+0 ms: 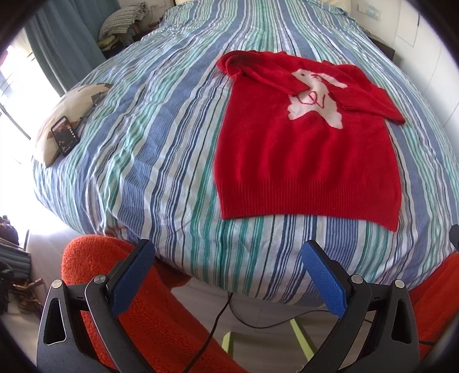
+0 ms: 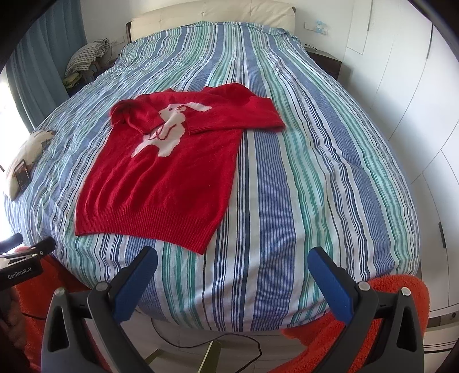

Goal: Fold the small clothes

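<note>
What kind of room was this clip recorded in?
A bedroom, most likely: a large bed with a striped duvet cover, a padded headboard, and curtains beside it. A red sweater lies on the bed.

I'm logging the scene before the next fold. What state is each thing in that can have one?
Red sweater: flat on the bed, front up, both sleeves folded across the chest, hem unfolded.
Left gripper: open, empty, short of the bed edge.
Right gripper: open, empty, short of the bed edge.
Phone: screen lit, leaning on a pillow.
Striped bedcover: spread out, lightly wrinkled.
</note>
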A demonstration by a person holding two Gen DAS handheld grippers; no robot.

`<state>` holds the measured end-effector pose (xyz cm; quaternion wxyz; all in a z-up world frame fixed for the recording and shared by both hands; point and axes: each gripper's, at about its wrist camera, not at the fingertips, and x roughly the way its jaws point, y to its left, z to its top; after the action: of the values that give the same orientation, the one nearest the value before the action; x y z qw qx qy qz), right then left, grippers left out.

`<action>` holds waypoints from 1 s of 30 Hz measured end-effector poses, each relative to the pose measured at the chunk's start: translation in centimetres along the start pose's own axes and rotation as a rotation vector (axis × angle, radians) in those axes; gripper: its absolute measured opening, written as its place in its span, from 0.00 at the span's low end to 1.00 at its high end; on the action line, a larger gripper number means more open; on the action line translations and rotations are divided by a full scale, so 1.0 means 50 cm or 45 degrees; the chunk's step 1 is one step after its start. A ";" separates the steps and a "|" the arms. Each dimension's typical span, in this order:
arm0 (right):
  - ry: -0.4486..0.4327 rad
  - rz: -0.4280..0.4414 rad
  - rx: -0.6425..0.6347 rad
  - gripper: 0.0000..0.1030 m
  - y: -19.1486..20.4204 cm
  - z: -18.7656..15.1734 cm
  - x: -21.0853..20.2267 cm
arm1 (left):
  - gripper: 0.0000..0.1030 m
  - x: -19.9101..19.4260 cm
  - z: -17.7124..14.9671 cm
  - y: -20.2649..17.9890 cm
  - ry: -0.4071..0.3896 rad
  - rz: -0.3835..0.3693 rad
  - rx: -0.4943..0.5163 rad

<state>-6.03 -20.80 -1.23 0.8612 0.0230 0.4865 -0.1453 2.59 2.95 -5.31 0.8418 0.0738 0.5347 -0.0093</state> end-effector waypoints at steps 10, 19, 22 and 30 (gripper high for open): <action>0.009 -0.018 0.018 1.00 -0.011 -0.002 -0.001 | 1.00 -0.005 -0.013 -0.027 -0.011 -0.094 0.111; -0.014 0.026 0.013 1.00 -0.022 0.005 0.016 | 1.00 0.049 -0.035 -0.037 0.062 -0.086 0.196; -0.017 0.127 0.031 1.00 -0.050 0.006 0.059 | 1.00 0.080 0.011 0.047 -0.007 -0.082 0.019; 0.096 0.469 0.160 1.00 -0.053 -0.012 0.208 | 0.96 0.254 0.059 0.150 0.194 -0.361 -0.227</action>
<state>-2.21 -25.61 -10.04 0.8512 0.1708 0.4960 -0.0145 11.41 10.79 -14.67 0.7923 -0.0765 0.6006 -0.0748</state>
